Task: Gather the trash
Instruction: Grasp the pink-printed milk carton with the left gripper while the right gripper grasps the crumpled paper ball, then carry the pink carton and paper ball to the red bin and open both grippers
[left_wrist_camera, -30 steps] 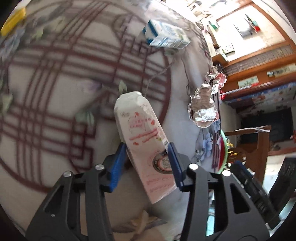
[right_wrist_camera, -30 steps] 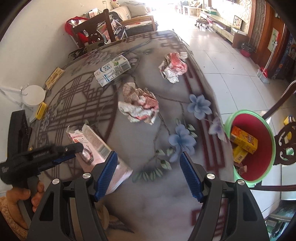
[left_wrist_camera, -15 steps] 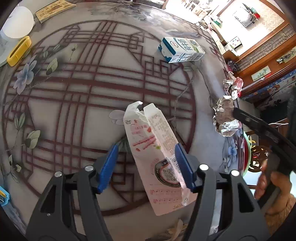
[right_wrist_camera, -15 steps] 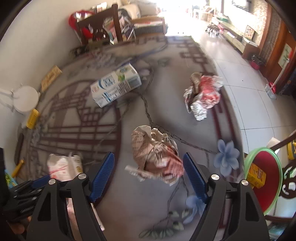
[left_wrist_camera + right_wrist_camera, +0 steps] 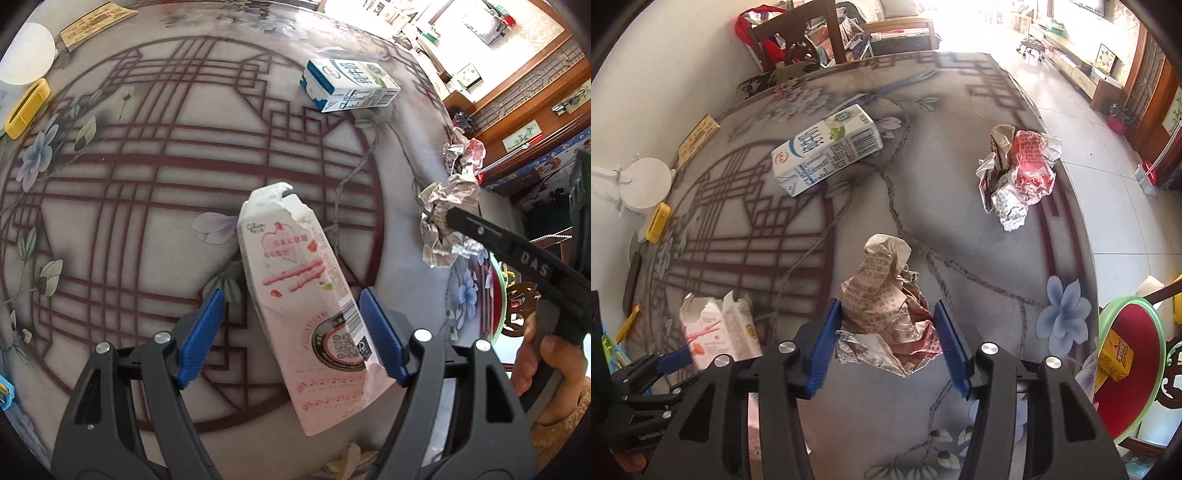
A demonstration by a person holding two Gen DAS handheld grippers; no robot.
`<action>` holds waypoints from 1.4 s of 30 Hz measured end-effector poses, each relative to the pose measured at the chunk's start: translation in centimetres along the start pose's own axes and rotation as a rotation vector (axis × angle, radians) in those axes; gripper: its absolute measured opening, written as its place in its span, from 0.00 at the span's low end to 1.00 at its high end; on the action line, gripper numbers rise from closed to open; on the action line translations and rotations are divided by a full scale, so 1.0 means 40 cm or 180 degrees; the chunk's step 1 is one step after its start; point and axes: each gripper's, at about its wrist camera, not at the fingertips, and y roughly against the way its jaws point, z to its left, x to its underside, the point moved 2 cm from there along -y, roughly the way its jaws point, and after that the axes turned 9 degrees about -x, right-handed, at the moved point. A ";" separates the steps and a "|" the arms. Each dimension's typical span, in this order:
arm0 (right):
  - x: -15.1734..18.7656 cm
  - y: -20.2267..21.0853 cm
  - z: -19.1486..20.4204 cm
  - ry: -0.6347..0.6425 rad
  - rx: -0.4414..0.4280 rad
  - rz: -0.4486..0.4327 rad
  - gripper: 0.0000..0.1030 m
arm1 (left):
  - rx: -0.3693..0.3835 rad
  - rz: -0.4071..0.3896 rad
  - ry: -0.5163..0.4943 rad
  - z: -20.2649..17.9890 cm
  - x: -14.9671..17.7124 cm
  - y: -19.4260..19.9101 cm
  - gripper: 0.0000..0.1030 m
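Note:
A torn pink carton (image 5: 284,251) lies on the patterned table (image 5: 147,177) between the jaws of my left gripper (image 5: 291,295). Those jaws are opening: the left pad stands clear of the carton, the right pad is close against its edge. My right gripper (image 5: 888,306) is closing on a crumpled printed wrapper (image 5: 886,295), and both blue pads touch its sides. In the left wrist view, one black finger of the right gripper (image 5: 498,236) reaches over that wrapper (image 5: 443,236). Farther off lie a blue-and-white milk carton (image 5: 827,147) and a red-and-silver crumpled wrapper (image 5: 1019,173).
A green-rimmed bin (image 5: 1123,301) with a red inside holds yellow boxes (image 5: 1115,354) beyond the table's right edge. A yellow holder (image 5: 657,223) and a white disc (image 5: 646,182) sit at the left edge. A wooden chair (image 5: 798,33) stands at the far end.
The left jaws have spread and let go of the pink carton. The right gripper moved from beside the carton to the crumpled printed wrapper and narrowed onto it.

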 end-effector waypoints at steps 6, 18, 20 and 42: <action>0.039 0.013 0.023 0.0070 0.0028 0.0042 0.57 | 0.0029 -0.0023 0.0042 -0.001 0.011 0.013 0.76; 0.052 -0.019 0.032 0.0079 0.0007 0.0213 0.35 | 0.0178 0.0080 0.0049 -0.006 0.031 -0.005 0.46; 0.059 -0.015 0.034 0.0039 -0.0036 0.0198 0.33 | 0.0201 0.0036 0.0069 -0.002 0.030 0.007 0.43; 0.165 0.235 0.083 0.0075 -0.0091 -0.0364 0.32 | 0.0362 -0.0548 -0.0012 -0.037 0.072 0.201 0.42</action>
